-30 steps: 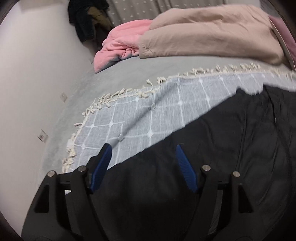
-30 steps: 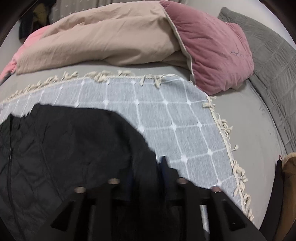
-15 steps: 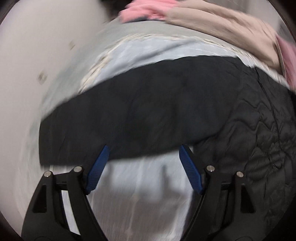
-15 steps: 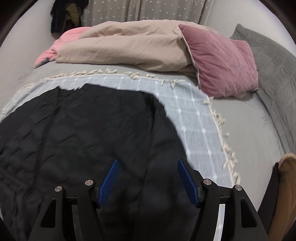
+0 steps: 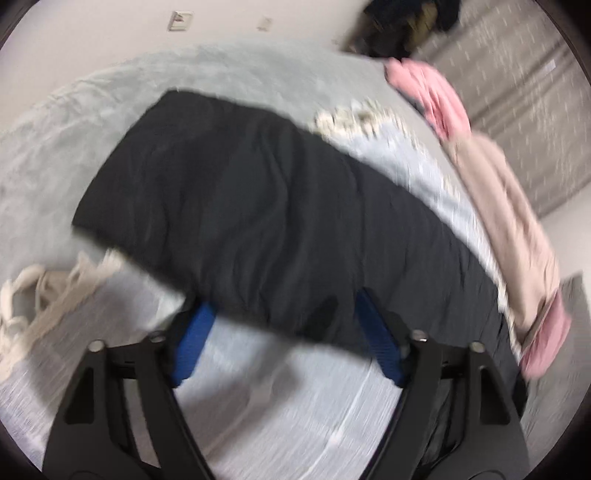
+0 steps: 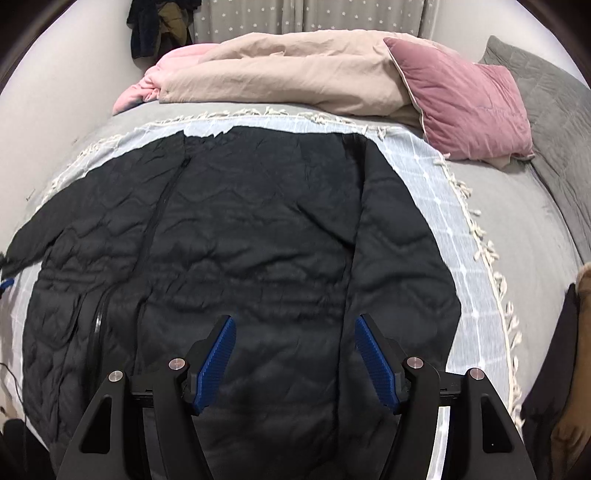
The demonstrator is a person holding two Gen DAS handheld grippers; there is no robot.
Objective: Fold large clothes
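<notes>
A large black quilted jacket [image 6: 236, 251] lies spread flat, zipper up, on a light blue checked throw [image 6: 436, 192] on the bed. Its right sleeve [image 6: 391, 236] is folded in over the body. My right gripper [image 6: 293, 332] is open and empty, held above the jacket's lower middle. In the blurred left wrist view the jacket's left sleeve [image 5: 236, 206] stretches out to the left over the throw [image 5: 280, 398] and the grey sheet. My left gripper [image 5: 282, 317] is open and empty, just at the sleeve's near edge.
A beige duvet [image 6: 295, 74], a pink blanket [image 6: 147, 88] and a dusty pink pillow [image 6: 465, 99] lie along the far side of the bed. A grey quilt [image 6: 554, 96] is at the right. Dark clothes [image 6: 159, 26] hang on the wall.
My right gripper let go of the right sleeve, opened and pulled back. My left gripper swung left and back, and now faces the outstretched left sleeve.
</notes>
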